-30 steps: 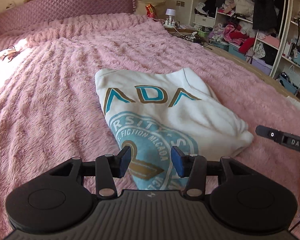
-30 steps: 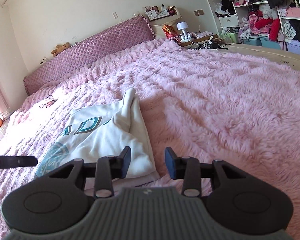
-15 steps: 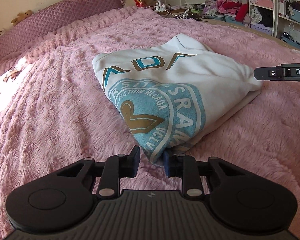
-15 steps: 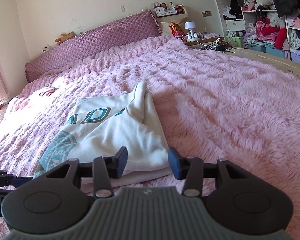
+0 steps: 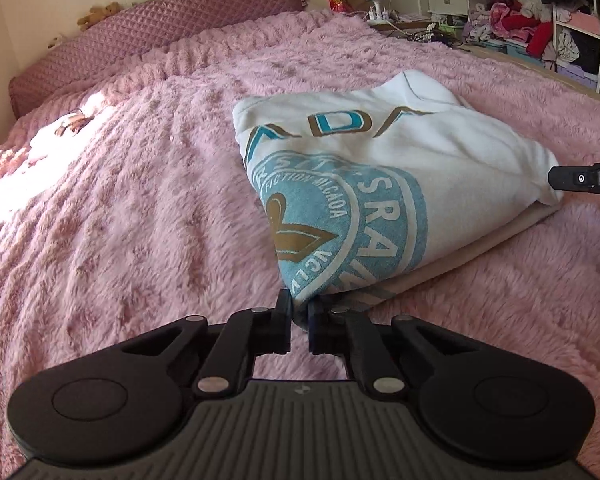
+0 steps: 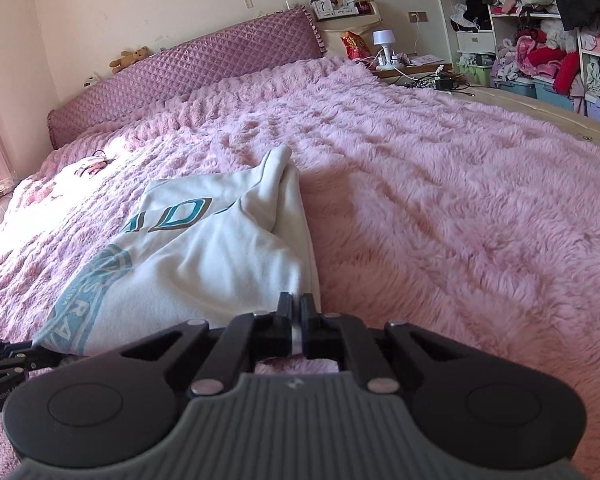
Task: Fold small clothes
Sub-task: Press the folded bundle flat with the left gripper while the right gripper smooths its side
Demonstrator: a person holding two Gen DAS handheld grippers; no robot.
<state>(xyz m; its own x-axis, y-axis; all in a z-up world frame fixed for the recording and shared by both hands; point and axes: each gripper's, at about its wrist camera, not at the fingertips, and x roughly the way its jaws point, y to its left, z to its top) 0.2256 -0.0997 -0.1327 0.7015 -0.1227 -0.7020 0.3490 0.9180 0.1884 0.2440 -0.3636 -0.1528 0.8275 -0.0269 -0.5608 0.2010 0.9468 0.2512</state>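
Note:
A white sweatshirt (image 5: pixel 384 184) with a teal and gold print lies partly folded on the pink fluffy bed cover (image 5: pixel 120 220). My left gripper (image 5: pixel 299 308) is shut on the sweatshirt's near left corner. My right gripper (image 6: pixel 296 304) is shut on the sweatshirt's (image 6: pixel 204 264) near right corner; it also shows at the right edge of the left wrist view (image 5: pixel 580 178). The left gripper shows at the lower left of the right wrist view (image 6: pixel 8 356).
A quilted purple headboard (image 6: pixel 188 72) runs along the far side of the bed. A bedside table with a lamp (image 6: pixel 384 48) and open shelves full of clothes (image 6: pixel 548 32) stand at the right. A small item (image 5: pixel 72 122) lies far left on the cover.
Both grippers moved down to the sweatshirt's near edge and closed, from open to shut on its two near corners.

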